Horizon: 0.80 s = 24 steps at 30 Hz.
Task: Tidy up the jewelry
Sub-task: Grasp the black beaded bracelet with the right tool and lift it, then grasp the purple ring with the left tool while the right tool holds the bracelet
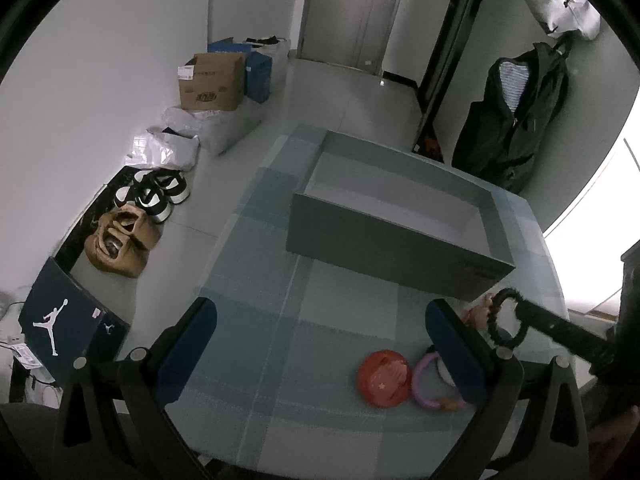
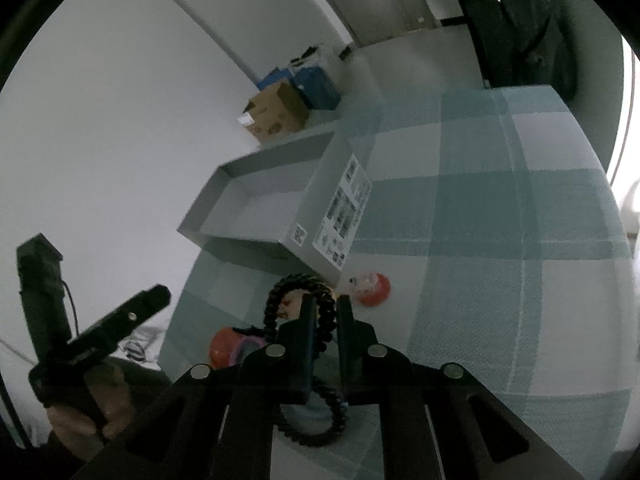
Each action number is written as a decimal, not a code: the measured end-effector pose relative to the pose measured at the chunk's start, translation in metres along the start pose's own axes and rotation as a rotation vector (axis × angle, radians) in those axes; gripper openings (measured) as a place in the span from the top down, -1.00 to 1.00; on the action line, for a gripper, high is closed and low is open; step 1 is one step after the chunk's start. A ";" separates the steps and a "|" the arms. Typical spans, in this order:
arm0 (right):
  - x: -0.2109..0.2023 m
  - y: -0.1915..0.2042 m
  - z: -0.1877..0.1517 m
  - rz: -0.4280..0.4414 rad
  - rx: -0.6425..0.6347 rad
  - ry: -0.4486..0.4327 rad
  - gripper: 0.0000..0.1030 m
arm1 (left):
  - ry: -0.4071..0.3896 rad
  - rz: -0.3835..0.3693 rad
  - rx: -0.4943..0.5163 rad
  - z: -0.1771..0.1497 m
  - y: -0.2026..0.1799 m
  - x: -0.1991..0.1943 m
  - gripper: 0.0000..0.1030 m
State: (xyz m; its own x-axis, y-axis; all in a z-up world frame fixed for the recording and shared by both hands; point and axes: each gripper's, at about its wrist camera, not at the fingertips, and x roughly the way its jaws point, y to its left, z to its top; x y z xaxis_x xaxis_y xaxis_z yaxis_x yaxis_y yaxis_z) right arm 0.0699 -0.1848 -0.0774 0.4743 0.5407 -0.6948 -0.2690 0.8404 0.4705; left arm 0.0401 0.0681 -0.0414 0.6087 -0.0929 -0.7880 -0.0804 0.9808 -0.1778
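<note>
Black coiled bracelet (image 2: 320, 320) pinched by right gripper (image 2: 325, 308), left gripper (image 1: 320, 316) wide, one grey box (image 1: 400, 240)

cardboard box (image 1: 212, 82) by wall | sneakers (image 1: 154, 194) on floor | dk jacket (image 1: 516, 116) hanging | door (image 1: 352, 8) bkgd

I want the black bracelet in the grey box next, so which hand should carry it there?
Right. The right gripper is shut on the black bracelet; the grey box sits just beyond. The left gripper is open and empty.
</note>
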 end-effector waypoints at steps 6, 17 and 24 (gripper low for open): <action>-0.016 0.002 0.001 0.036 0.006 -0.055 0.83 | 0.056 -0.070 0.054 -0.009 -0.009 0.000 -0.97; -0.035 -0.006 -0.001 0.043 0.020 -0.097 0.83 | 0.111 -0.120 0.371 -0.031 -0.062 0.003 -0.97; -0.046 -0.014 -0.002 0.049 0.038 -0.109 0.83 | 0.112 -0.132 0.347 -0.028 -0.047 0.003 -0.97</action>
State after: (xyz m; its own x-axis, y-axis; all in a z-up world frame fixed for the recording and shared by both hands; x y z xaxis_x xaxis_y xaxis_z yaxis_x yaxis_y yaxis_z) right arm 0.0506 -0.2215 -0.0536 0.5499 0.5725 -0.6082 -0.2631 0.8098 0.5244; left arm 0.0235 0.0166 -0.0520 0.5045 -0.2219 -0.8344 0.2763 0.9571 -0.0875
